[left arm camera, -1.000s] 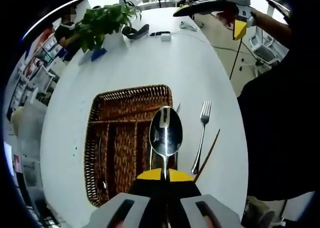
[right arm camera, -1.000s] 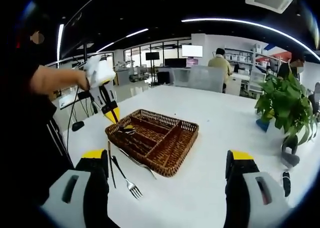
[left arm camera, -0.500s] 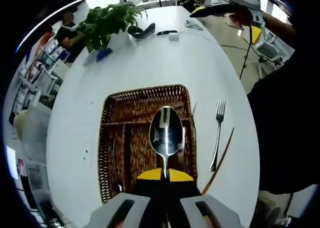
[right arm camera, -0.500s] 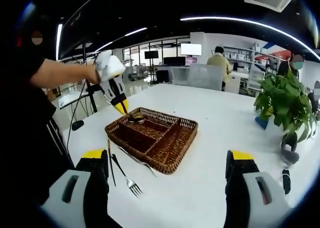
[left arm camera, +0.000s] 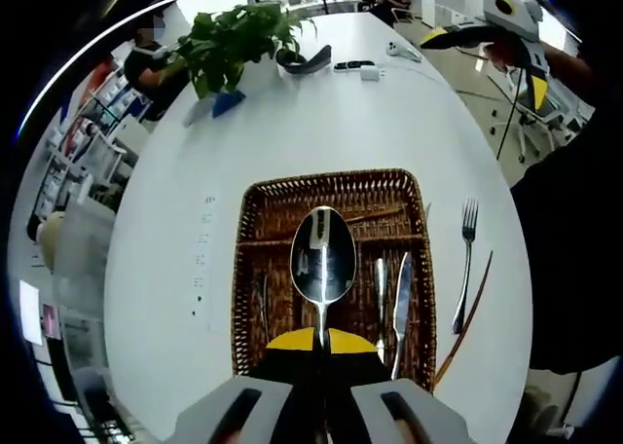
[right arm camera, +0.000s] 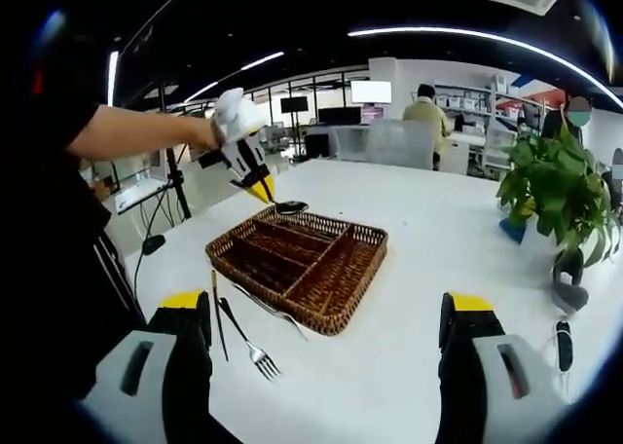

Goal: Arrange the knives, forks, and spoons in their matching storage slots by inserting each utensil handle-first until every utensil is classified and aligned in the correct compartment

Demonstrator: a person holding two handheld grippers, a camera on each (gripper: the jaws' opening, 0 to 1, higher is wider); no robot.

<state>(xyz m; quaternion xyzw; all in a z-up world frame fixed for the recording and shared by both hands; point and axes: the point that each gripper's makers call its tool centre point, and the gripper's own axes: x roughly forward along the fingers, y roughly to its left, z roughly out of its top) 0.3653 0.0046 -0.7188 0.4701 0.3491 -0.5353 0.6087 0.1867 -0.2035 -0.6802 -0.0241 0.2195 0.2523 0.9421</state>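
My left gripper (left arm camera: 321,343) is shut on the handle of a silver spoon (left arm camera: 322,254), whose bowl points forward above the wicker basket (left arm camera: 248,269). Inside the basket's long slots lie a knife (left arm camera: 401,303), a slim utensil (left arm camera: 380,288) and another utensil (left arm camera: 261,306). A fork (left arm camera: 463,264) and a brown stick (left arm camera: 465,317) rest on the white table right of the basket. In the right gripper view my right gripper (right arm camera: 326,366) stands open low over the table. There the left gripper (right arm camera: 255,176) holds the spoon (right arm camera: 289,207) over the far edge of the basket (right arm camera: 336,313).
A potted plant (left arm camera: 234,40) and small devices (left arm camera: 350,69) sit at the table's far end. In the right gripper view, the fork (right arm camera: 248,347), the stick (right arm camera: 215,317) and a thin metal utensil (right arm camera: 268,310) lie beside the basket. People sit at desks (right arm camera: 423,123) behind.
My left gripper has carried the spoon from the basket's near corner across to its far edge. The right gripper has stayed put and open.
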